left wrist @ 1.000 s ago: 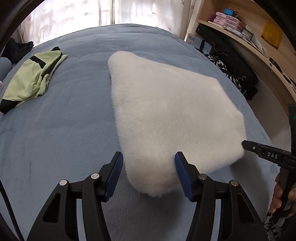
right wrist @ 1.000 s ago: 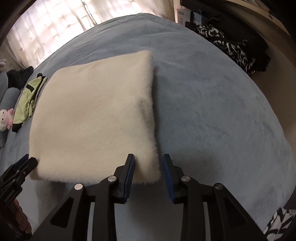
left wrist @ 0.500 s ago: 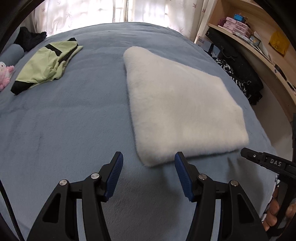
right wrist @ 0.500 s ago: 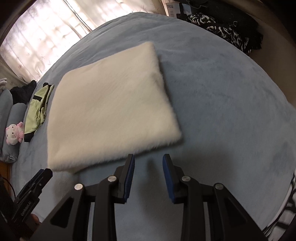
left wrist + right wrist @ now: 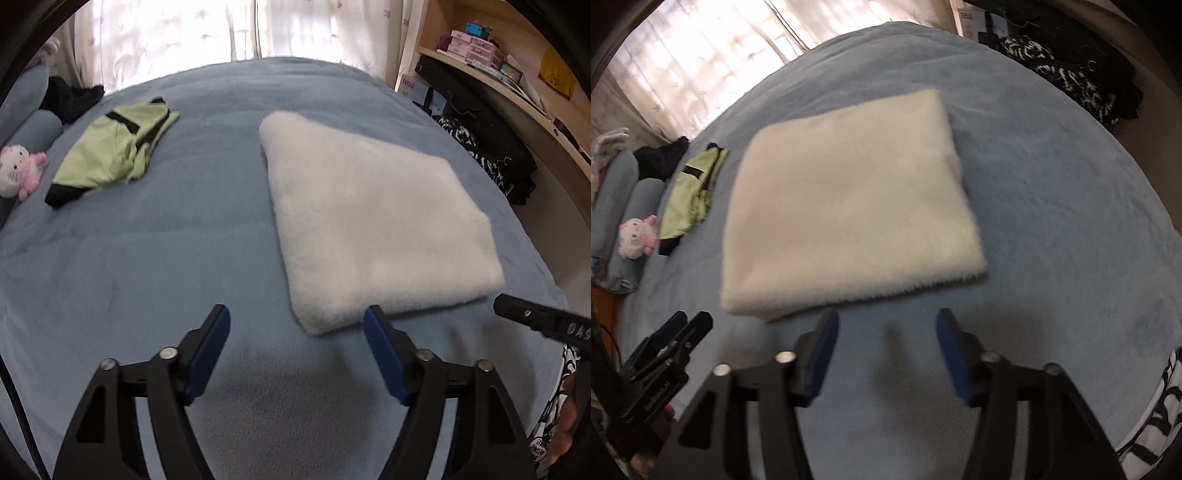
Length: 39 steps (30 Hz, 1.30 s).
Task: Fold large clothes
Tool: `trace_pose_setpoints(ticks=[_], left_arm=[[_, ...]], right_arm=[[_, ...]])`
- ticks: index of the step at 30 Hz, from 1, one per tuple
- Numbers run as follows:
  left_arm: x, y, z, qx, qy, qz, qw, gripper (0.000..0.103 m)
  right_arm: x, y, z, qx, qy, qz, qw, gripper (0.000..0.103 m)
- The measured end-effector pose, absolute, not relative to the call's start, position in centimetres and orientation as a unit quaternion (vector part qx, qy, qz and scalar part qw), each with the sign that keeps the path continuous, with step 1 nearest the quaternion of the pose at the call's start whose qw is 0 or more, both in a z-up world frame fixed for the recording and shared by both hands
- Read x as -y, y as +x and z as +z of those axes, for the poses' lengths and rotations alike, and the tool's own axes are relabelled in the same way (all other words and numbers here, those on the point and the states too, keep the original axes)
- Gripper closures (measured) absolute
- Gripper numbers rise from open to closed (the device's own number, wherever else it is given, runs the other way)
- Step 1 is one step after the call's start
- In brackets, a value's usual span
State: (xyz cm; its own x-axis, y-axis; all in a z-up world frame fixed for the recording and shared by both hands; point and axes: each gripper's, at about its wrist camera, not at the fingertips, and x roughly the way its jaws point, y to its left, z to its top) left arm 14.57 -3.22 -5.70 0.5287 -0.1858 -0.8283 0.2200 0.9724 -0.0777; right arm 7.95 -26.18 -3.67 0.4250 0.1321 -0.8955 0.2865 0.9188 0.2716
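Observation:
A folded white fluffy garment (image 5: 373, 225) (image 5: 849, 206) lies flat on the blue bedspread (image 5: 147, 258) (image 5: 1052, 184). My left gripper (image 5: 297, 317) hovers just short of its near left corner; its jaws are opening, with only bedspread between them. My right gripper (image 5: 886, 321) hangs before the garment's near edge, its jaws opening too and holding nothing. The right gripper's tip (image 5: 532, 317) shows at the right edge of the left wrist view. The left gripper (image 5: 676, 332) shows at the lower left of the right wrist view.
A folded green and black garment (image 5: 110, 155) (image 5: 692, 192) lies at the far left of the bed, near a pink and white plush toy (image 5: 18, 170) (image 5: 637, 236). Dark clothes (image 5: 491, 147) are piled beside the bed under a wooden shelf (image 5: 517, 85). Curtains (image 5: 184, 33) hang behind.
Both grippers have drawn back from the white garment's near edge and risen, leaving it lying flat. Both pairs of jaws stand wider than before.

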Motion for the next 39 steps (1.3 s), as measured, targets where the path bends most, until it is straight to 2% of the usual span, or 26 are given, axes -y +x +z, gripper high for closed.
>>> trace_pose_setpoints(ticks=[5, 9, 13, 19, 23, 39], left_arm=[[3.3, 15.0, -4.6, -0.471, 0.013, -0.13, 0.873, 0.016], [3.3, 15.8, -4.6, -0.491, -0.02, -0.155, 0.857, 0.016], [3.7, 16.9, -4.9, -0.504, -0.043, -0.182, 0.843, 0.016], [4.0, 18.9, -6.1, -0.533, -0.079, -0.216, 0.814, 0.015], [4.1, 20.5, -7.4, -0.559, -0.103, -0.23, 0.79, 0.008], [5.2, 26.1, -12.2, -0.585, -0.142, -0.237, 0.763, 0.007]], right_arm=[[27.9, 9.0, -2.6, -0.536, 0.237, -0.018, 0.81, 0.043], [28.8, 9.6, -2.3, -0.534, 0.251, -0.001, 0.807, 0.039], [29.6, 10.0, -2.3, -0.53, 0.269, 0.025, 0.804, 0.03], [31.2, 10.6, -2.8, -0.526, 0.282, 0.041, 0.801, 0.029], [32.5, 11.1, -3.7, -0.527, 0.289, 0.04, 0.798, 0.029], [37.7, 16.2, -11.2, -0.546, 0.36, 0.079, 0.753, 0.029]])
